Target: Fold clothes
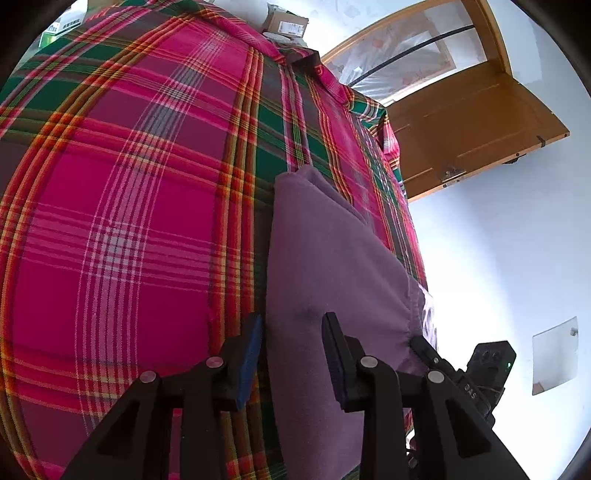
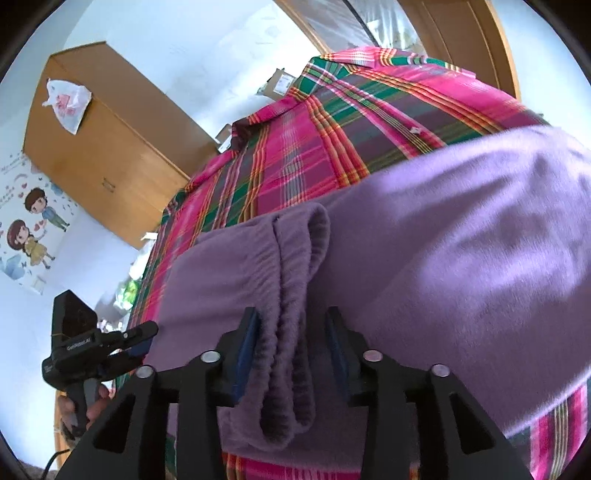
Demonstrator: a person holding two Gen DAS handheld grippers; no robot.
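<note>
A purple fleece garment [image 1: 325, 251] lies folded on the pink and green plaid bedsheet [image 1: 122, 192]. My left gripper [image 1: 293, 339] stands open, its left pad over the sheet and its right pad over the cloth, straddling the garment's long folded edge. In the right wrist view the garment's gathered elastic waistband [image 2: 291, 302] runs between the fingers of my right gripper [image 2: 291, 343], which is open around that ridge. The purple garment [image 2: 461, 258] bulges wide to the right. Each gripper shows in the other's view: the right gripper [image 1: 424, 349] at the waistband corner, the left gripper [image 2: 142, 334] at the garment's left edge.
The plaid bedsheet [image 2: 295, 155] covers the bed. A wooden door [image 1: 469, 125] stands open beyond it, with a white wall to the right. A wooden cabinet [image 2: 99, 158] with a plastic bag [image 2: 66, 103] on top and cardboard boxes [image 1: 286, 22] stand past the bed.
</note>
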